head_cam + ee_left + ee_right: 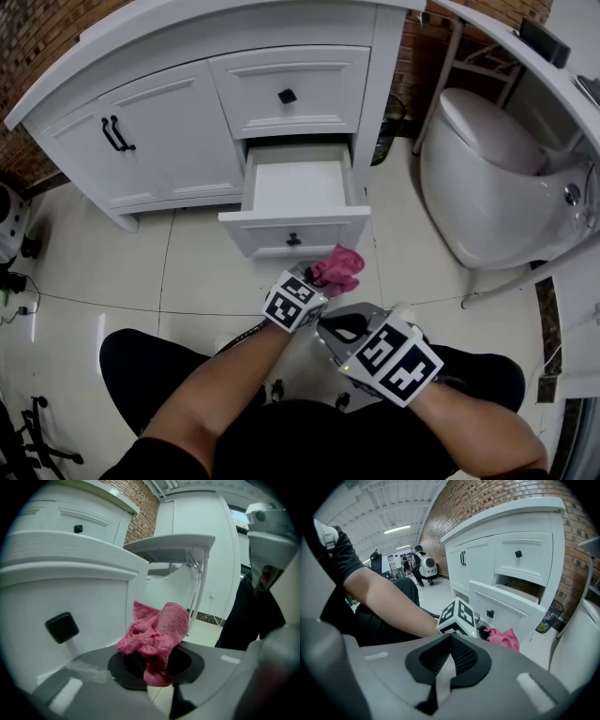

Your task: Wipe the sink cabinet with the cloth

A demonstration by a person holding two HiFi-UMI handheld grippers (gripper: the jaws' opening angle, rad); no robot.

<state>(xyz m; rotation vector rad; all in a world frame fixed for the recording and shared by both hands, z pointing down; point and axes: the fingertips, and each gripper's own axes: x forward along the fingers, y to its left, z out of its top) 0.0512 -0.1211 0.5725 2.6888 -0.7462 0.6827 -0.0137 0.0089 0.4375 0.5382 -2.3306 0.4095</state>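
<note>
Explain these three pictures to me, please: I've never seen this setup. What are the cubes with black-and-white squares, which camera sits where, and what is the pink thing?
There is no robot here. A person holds a two-jaw gripper in each hand, and the patterned cubes are parts of those grippers. The head view comes from a camera on the person's head. It looks down at the white sink cabinet, whose lower drawer stands open, and at a toilet on the right. The other two pictures come from a camera riding on each gripper, looking along its jaws. The left gripper is shut on the pink cloth, which is bunched up close to the drawer front. The right gripper is shut and holds nothing.
</note>
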